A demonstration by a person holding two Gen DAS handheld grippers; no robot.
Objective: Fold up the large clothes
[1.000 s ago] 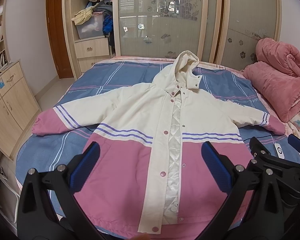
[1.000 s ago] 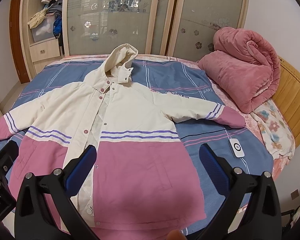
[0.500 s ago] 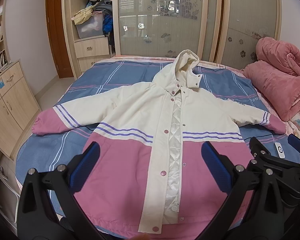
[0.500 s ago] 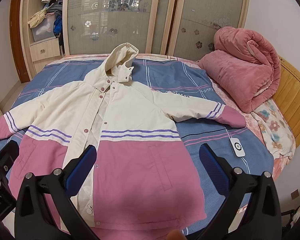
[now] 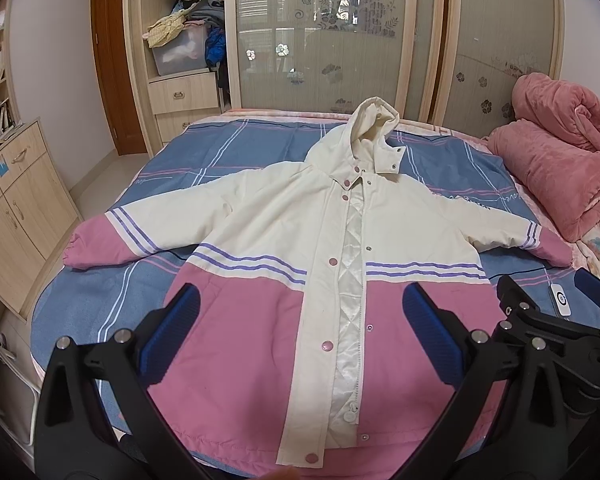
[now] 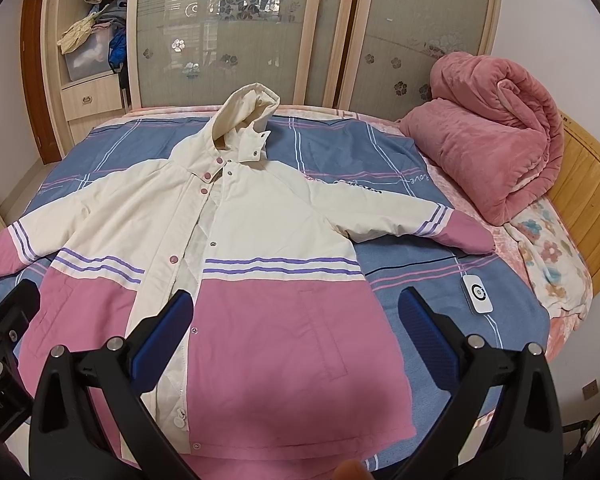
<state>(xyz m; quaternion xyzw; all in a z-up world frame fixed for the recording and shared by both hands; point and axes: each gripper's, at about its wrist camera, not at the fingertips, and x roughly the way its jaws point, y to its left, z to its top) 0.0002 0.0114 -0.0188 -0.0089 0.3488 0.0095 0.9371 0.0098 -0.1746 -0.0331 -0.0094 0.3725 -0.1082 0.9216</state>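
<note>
One hooded coat [image 5: 300, 240], cream above and pink below, lies face up and spread flat across the middle of the frame on the bed [image 5: 204, 152], hem toward the cameras and hood [image 5: 374, 128] toward the wardrobe at the top; this open layout looks like the starting pose for folding, with every edge within reach and nothing doubled over yet. Its two sleeves are stretched out sideways, one pink cuff [image 5: 94, 246] at the left of the left wrist view and the other cuff [image 6: 466, 234] at the right of the right wrist view, probably so each can be turned in over the body first. The front placket stands slightly apart, showing a strip of quilted lining. The left gripper [image 5: 300, 338] and right gripper [image 6: 296, 332] both hover above the hem with jaws released and wide, grasping nothing, side by side, as if lining up before a first grab. One rolled pink quilt [image 6: 492, 140] sits at the upper right, pushed clear of the work area, and one small white remote [image 6: 477, 294] lies on the sheet just right of the coat's pink panel.
</note>
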